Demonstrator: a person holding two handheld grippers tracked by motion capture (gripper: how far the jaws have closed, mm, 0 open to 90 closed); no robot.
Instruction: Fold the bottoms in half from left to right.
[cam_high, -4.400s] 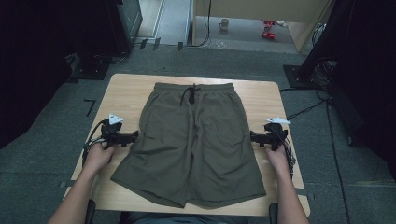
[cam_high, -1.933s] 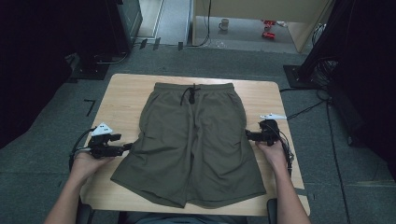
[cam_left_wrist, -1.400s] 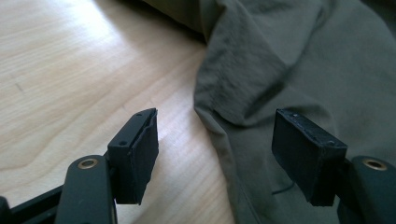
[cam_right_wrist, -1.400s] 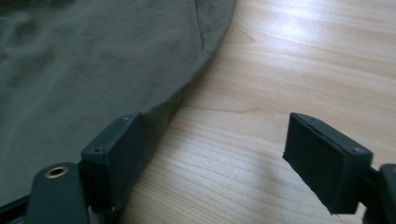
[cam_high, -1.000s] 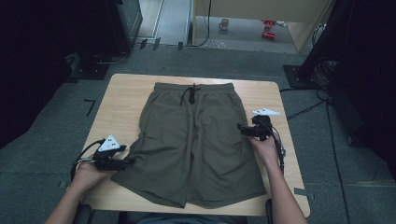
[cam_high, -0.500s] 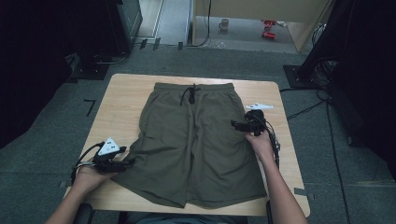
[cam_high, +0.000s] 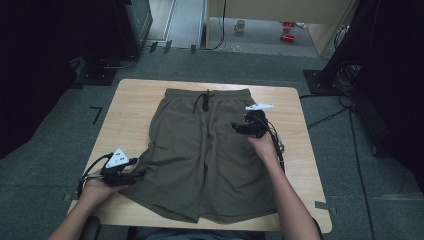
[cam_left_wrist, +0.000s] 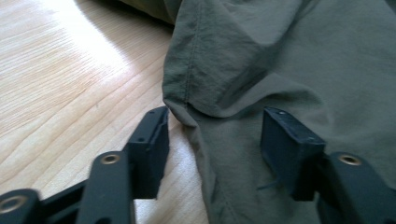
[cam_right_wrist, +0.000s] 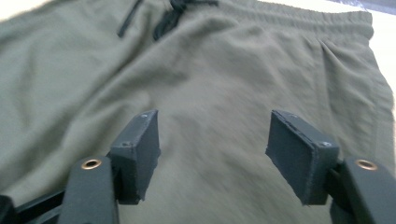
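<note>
Olive-green shorts (cam_high: 205, 150) lie flat on the wooden table (cam_high: 130, 110), waistband and dark drawstring (cam_high: 203, 100) at the far side. My left gripper (cam_high: 136, 175) is open at the outer seam of the left leg, near the hem; in the left gripper view its jaws straddle the folded seam edge (cam_left_wrist: 187, 105), one jaw on bare wood, the other over cloth. My right gripper (cam_high: 239, 128) is open above the upper right part of the shorts, jaws pointing left. In the right gripper view, cloth (cam_right_wrist: 210, 93) lies between its jaws and the drawstring (cam_right_wrist: 168, 18) shows beyond them.
Bare wood borders the shorts on both sides. The table's near edge (cam_high: 210, 225) is close under the hems. Cables (cam_high: 330, 115) trail off the right side. Dark equipment stands on the floor left and right of the table.
My right gripper has moved left and away from the right table edge, onto the shorts. My left gripper has slid toward me along the left leg down to near the hem.
</note>
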